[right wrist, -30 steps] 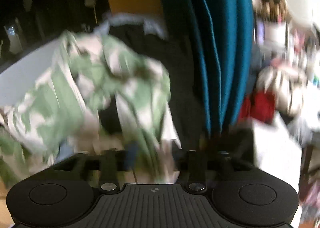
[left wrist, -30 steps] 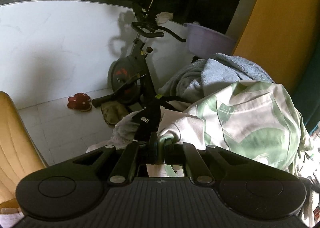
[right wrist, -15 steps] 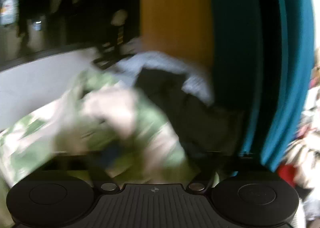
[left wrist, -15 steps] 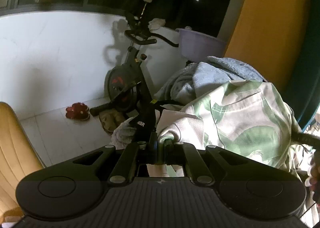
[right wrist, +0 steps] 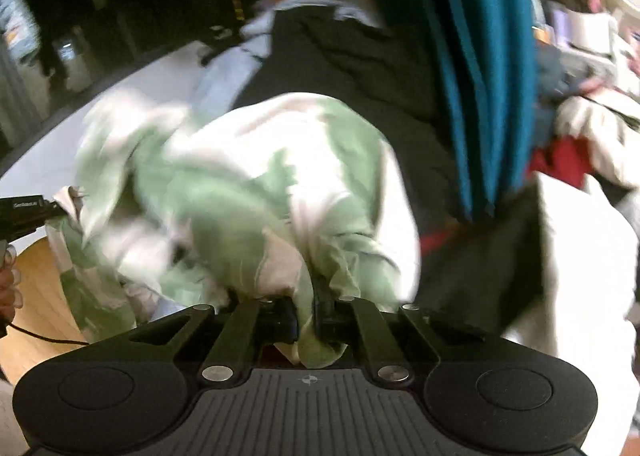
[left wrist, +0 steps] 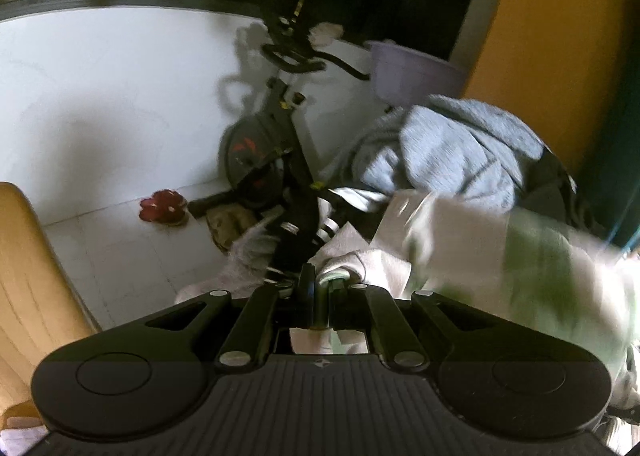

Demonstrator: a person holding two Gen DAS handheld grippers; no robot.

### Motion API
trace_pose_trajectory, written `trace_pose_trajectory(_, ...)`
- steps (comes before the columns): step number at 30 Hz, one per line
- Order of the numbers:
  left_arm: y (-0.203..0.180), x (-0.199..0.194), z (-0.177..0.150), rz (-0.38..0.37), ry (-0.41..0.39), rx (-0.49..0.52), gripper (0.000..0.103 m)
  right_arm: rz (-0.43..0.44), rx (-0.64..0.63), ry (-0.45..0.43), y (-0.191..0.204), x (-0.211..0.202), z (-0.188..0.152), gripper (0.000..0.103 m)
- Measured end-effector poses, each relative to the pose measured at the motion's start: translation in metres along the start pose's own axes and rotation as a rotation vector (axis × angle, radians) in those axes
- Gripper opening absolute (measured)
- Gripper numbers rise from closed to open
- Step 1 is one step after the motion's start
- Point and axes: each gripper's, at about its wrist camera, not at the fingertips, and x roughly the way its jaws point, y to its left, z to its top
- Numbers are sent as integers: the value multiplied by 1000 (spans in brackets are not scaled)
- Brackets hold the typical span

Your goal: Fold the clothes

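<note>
A white and green patterned garment (left wrist: 500, 256) hangs between both grippers. My left gripper (left wrist: 320, 288) is shut on one edge of it; the cloth stretches off to the right, blurred by motion. My right gripper (right wrist: 308, 312) is shut on another part of the same garment (right wrist: 256, 184), which bunches up in front of the fingers and hides what lies below. The left gripper's body (right wrist: 24, 212) shows at the left edge of the right wrist view.
A black exercise bike (left wrist: 272, 144) stands by the white wall, with a grey towel pile (left wrist: 452, 144) and purple basin (left wrist: 412, 72) on the right. A yellow chair (left wrist: 28, 276) is at left. Teal curtain (right wrist: 472, 68), dark clothes (right wrist: 352, 56) and a wooden surface (right wrist: 36, 288) are nearby.
The garment has swung and bunched up between the grippers. The right gripper swept sideways and now faces the cloth head on. The left gripper stayed nearly still, still clamped.
</note>
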Motion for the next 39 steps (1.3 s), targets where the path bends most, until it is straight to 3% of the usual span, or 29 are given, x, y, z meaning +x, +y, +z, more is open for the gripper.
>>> trace_pose_trajectory(2,-7,3,-3,-26,17,15,6,-15,18,11,-4,-9,-10,10)
trace_pose_trajectory(7,-17,7,-11,-77,38,26,6,-82,-145,-55,23,-2,3,40)
trace_pose_trajectory(9,-18,3,-14,-86,38,36,6,-154,-248,-98,36,6,7,78)
trace_pose_trajectory(11,-18,0,-16,-92,39,38,6,-230,-344,-150,50,10,10,99)
trace_pose_trajectory(13,-15,-2,-18,-101,44,34,6,-231,-400,-174,56,16,15,102)
trace_pose_trajectory(15,-12,-4,-20,-112,51,34,6,-209,-408,-162,56,24,22,102)
trace_pose_trajectory(22,-16,-11,-25,-148,86,68,6,-12,-312,-82,53,23,16,99)
trace_pose_trajectory(23,-18,-12,-25,-160,92,78,6,16,-298,-70,53,23,15,87)
trace_pose_trajectory(24,-21,-15,-26,-178,99,93,6,44,-284,-59,53,23,14,60)
trace_pose_trajectory(26,-25,-20,-29,-225,113,119,6,100,-255,-36,52,23,13,28)
trace_pose_trajectory(29,-36,-26,-35,-291,143,161,6,184,-213,-1,51,23,10,19)
trace_pose_trajectory(32,-48,-27,-46,-279,170,240,6,262,-172,30,50,22,7,13)
trace_pose_trajectory(39,-55,-26,-56,-297,198,234,6,271,-87,43,40,13,-8,11)
